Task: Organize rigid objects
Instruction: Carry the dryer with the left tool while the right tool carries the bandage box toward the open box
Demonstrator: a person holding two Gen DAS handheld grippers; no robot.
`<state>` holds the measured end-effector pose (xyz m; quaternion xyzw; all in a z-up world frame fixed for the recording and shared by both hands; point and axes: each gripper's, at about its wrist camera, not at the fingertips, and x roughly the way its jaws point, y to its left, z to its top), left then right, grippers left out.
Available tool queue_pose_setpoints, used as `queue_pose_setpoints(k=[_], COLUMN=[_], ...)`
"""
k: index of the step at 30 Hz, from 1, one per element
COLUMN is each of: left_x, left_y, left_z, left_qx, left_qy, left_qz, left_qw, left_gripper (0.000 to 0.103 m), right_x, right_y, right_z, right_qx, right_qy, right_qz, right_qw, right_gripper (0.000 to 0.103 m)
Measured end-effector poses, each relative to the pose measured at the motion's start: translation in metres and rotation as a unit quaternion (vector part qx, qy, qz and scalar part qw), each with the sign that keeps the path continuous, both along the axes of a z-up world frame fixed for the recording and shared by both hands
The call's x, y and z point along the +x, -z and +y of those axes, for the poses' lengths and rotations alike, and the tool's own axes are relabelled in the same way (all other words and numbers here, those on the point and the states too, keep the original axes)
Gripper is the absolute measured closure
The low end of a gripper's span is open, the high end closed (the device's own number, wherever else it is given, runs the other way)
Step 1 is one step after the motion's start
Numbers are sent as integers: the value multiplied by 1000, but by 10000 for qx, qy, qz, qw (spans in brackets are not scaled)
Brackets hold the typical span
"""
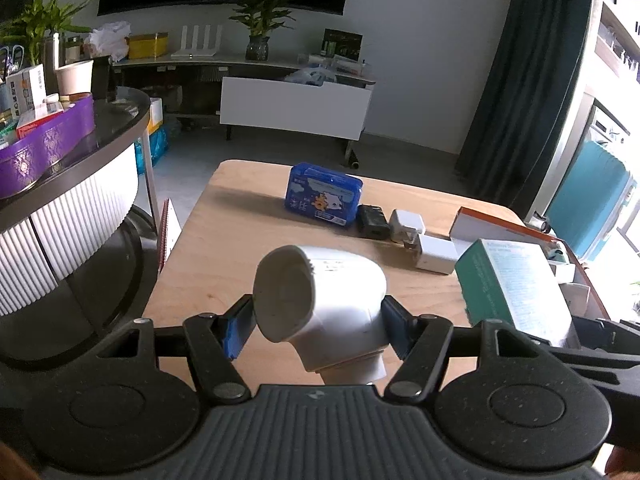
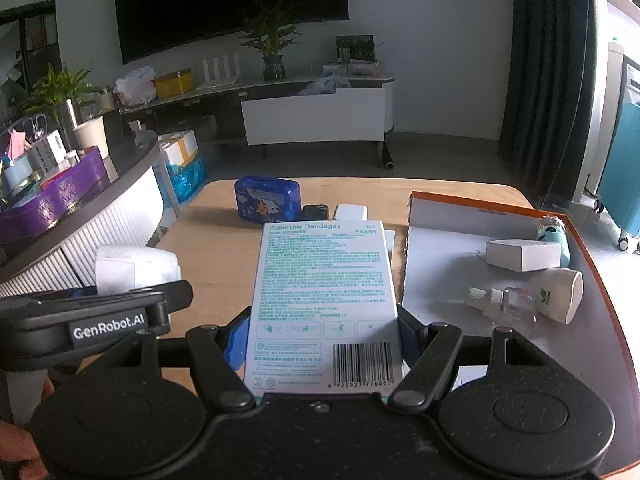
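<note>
My left gripper [image 1: 316, 320] is shut on a white hair-dryer-shaped device [image 1: 320, 292] and holds it above the wooden table [image 1: 224, 264]. My right gripper [image 2: 322, 340] is shut on an adhesive bandages box [image 2: 324, 292], which also shows in the left wrist view [image 1: 516, 284]. On the table's far side stand a blue tin [image 1: 323, 194], a black adapter [image 1: 372, 221] and two white chargers [image 1: 406, 224] [image 1: 434, 254] in a row. The white device also shows at the left of the right wrist view [image 2: 136, 266].
An open orange-edged white box [image 2: 440, 264] at the right holds a small white carton [image 2: 522, 254], a white bottle [image 2: 560, 294], a clear dropper bottle [image 2: 504, 300] and a light-blue item [image 2: 554, 234]. A round counter [image 1: 72, 184] with a purple tray [image 1: 44, 140] stands left.
</note>
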<state>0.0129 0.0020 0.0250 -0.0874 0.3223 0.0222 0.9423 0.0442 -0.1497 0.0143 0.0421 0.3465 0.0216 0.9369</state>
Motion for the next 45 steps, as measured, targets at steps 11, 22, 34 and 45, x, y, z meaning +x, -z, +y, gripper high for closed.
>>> queue_pose_setpoints(k=[11,22,34,45], left_x=[-14,-24,-31,-33], left_y=[0,-5,-16,-24], left_z=[-8,-16,-24,-38], left_qx=[49,67,140,206], left_qy=[3,16,60,219], left_qz=[-44,-147,-349,-452], left_qw=[10000,9999,9993,9985], left_gripper=[35,35,35,35], right_x=[-18,-33,-46,-57], right_y=[1,-7,-20,-28], right_z=[-8,-15,-23,-36], right_qx=[89,91,110,151], right_qy=[-22,2,90,246], right_qz=[-42,-202,-465,-634], right_qw=[9999,9998,9988,9976], right_gripper=[19,19,19,19])
